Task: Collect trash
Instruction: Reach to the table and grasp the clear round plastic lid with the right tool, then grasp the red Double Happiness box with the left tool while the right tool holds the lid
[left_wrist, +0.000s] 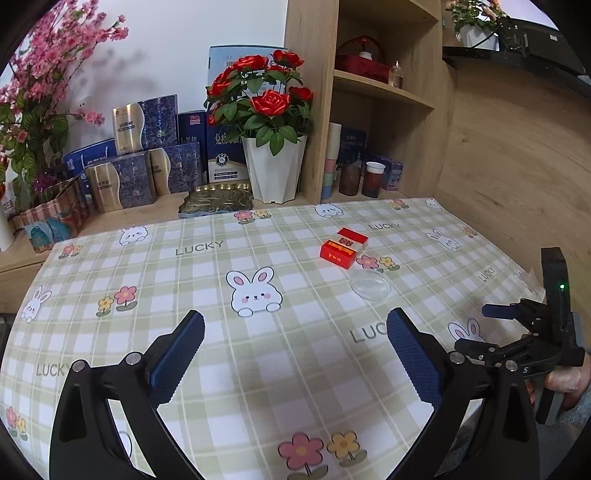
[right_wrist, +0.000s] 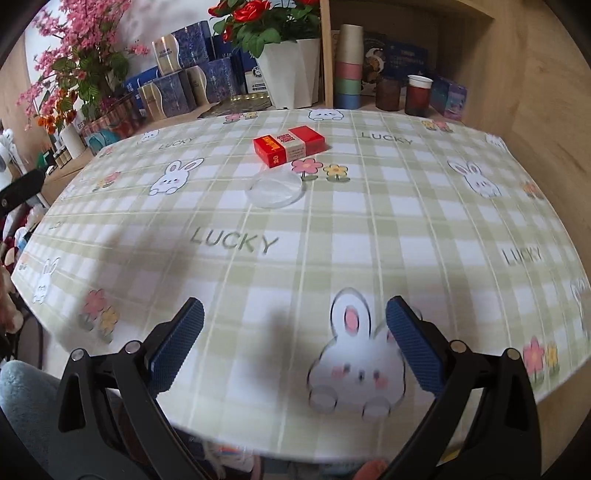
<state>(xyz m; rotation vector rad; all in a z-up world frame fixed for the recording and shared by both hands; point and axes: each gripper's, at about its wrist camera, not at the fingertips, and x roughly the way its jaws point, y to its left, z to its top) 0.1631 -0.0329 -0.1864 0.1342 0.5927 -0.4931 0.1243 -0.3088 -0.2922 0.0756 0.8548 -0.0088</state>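
A checked green-and-white tablecloth (left_wrist: 207, 266) with bunnies, flowers and "LUCKY" covers the table, and behind it a wooden ledge carries blue and gold boxes (left_wrist: 147, 155) and a white pot of red roses (left_wrist: 273, 170), with wooden shelving to the right. From the left wrist view, the left gripper (left_wrist: 295, 350) hangs above the cloth with its blue pads spread wide and nothing between them. Ahead and to the right lies a red cigarette pack (left_wrist: 341, 249), and just in front of it a clear round plastic lid (left_wrist: 370, 286) sits flat on the cloth, close but apart from the pack. At the right edge the right gripper (left_wrist: 532, 332) pokes in, held by a hand (left_wrist: 565, 380). Over to the right wrist view: the right gripper (right_wrist: 295, 343) stands released, jaws wide over the near table edge, framing only a printed bunny. The red cigarette pack (right_wrist: 290, 146) lies far ahead, the clear round plastic lid (right_wrist: 276, 190) just this side of it, both well clear of the pads.
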